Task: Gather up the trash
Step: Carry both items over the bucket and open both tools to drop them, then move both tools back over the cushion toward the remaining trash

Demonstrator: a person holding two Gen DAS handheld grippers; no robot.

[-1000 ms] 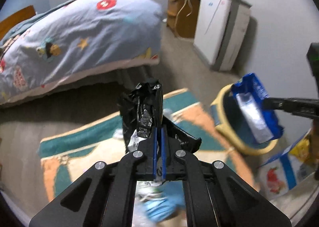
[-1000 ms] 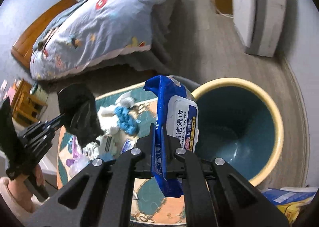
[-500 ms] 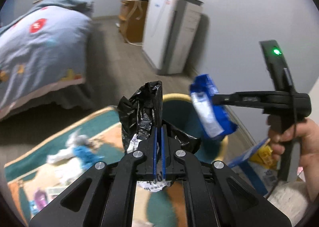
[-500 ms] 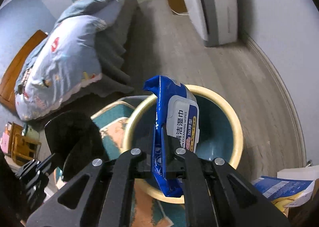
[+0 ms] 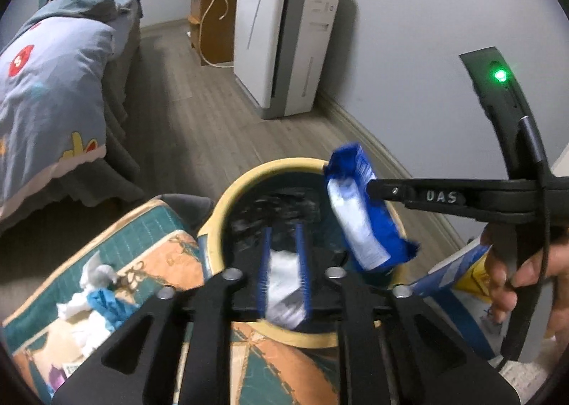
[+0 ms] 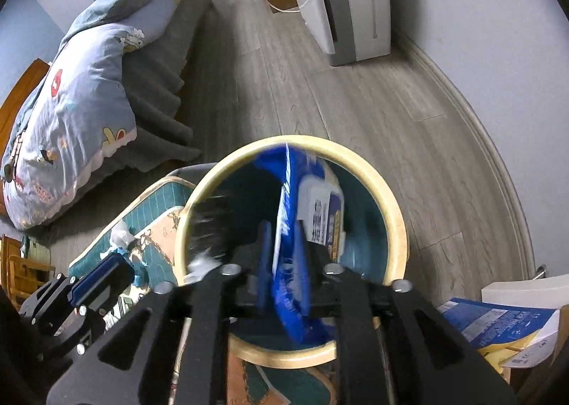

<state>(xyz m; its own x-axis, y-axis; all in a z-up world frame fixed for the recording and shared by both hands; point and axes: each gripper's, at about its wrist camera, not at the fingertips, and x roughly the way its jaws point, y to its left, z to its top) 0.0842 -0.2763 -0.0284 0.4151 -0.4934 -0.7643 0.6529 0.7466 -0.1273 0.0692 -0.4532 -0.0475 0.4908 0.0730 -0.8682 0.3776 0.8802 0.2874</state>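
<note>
A round bin (image 5: 227, 198) with a yellow rim and teal inside stands on the floor right below both grippers. My left gripper (image 5: 283, 262) hangs over its near rim and its jaws are opening. A crumpled black bag (image 5: 281, 223) with a white scrap shows blurred between the pads, dropping loose into the bin. My right gripper (image 6: 282, 262) is over the bin (image 6: 391, 198) too, jaws opening. The blue wet-wipes pack (image 6: 306, 206) stands blurred between its pads, with a gap at the left pad. In the left wrist view the pack (image 5: 362, 223) dangles at the right gripper's tip (image 5: 371, 188).
A teal and orange rug (image 5: 153, 238) left of the bin carries white tissues (image 5: 96, 273) and a blue scrap (image 5: 106, 302). A bed (image 6: 89, 102) lies far left. A white air purifier (image 5: 284, 42) stands against the wall. Blue and yellow boxes (image 6: 498, 323) lie to the right.
Both grippers swung right over the bin and tipped down. Both pairs of jaws, shut before, have parted. The black bag and the wipes pack are slipping down, blurred.
</note>
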